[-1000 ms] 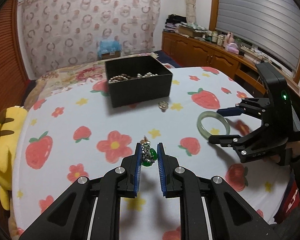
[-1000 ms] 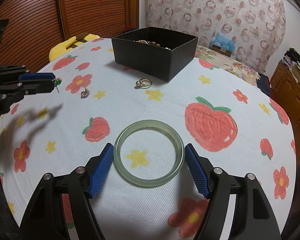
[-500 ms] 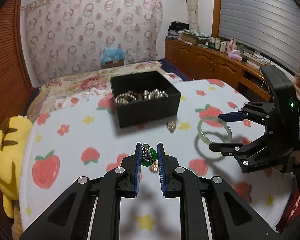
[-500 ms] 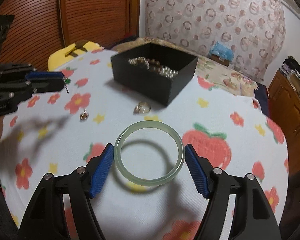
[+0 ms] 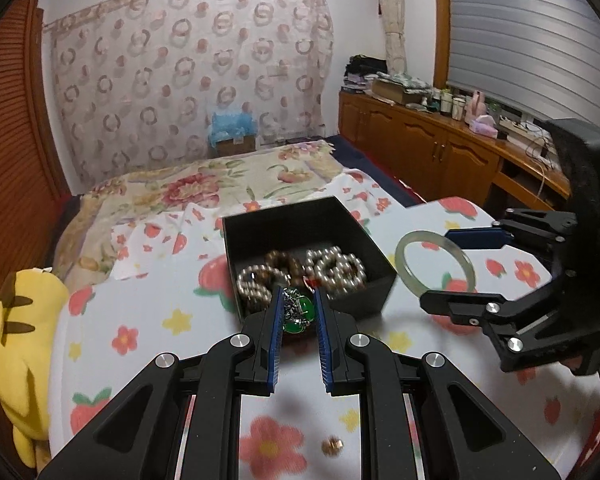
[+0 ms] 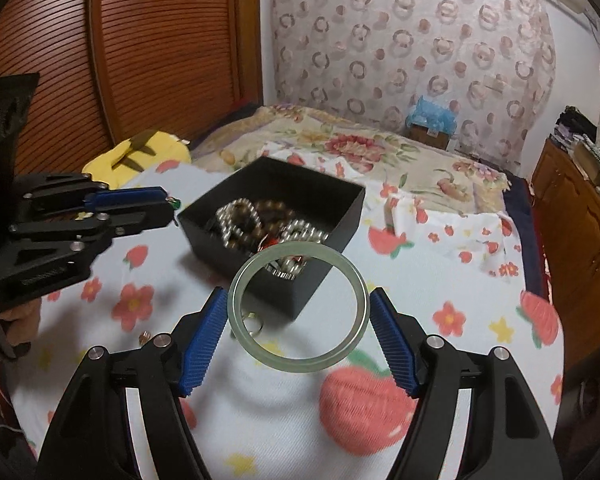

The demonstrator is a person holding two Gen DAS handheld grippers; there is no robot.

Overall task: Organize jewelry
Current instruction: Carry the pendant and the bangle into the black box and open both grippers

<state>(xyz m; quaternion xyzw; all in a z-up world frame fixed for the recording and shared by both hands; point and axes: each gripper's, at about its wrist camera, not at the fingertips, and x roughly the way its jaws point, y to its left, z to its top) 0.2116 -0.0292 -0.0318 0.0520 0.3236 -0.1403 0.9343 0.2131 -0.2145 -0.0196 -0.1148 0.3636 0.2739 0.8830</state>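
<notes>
Bead bracelets are already kept in the black box, while a green pendant is pinched by the left gripper at its 6 o'clock edge, a jade bangle is clamped by the right gripper, and a ring is left on the cloth.

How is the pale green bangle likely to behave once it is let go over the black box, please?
The pale green bangle looks rigid, keeping its round shape between the right hand-held gripper pads. Glossy and stone-like, it may chip if dropped. It would probably clatter onto the beads in the black box.
</notes>
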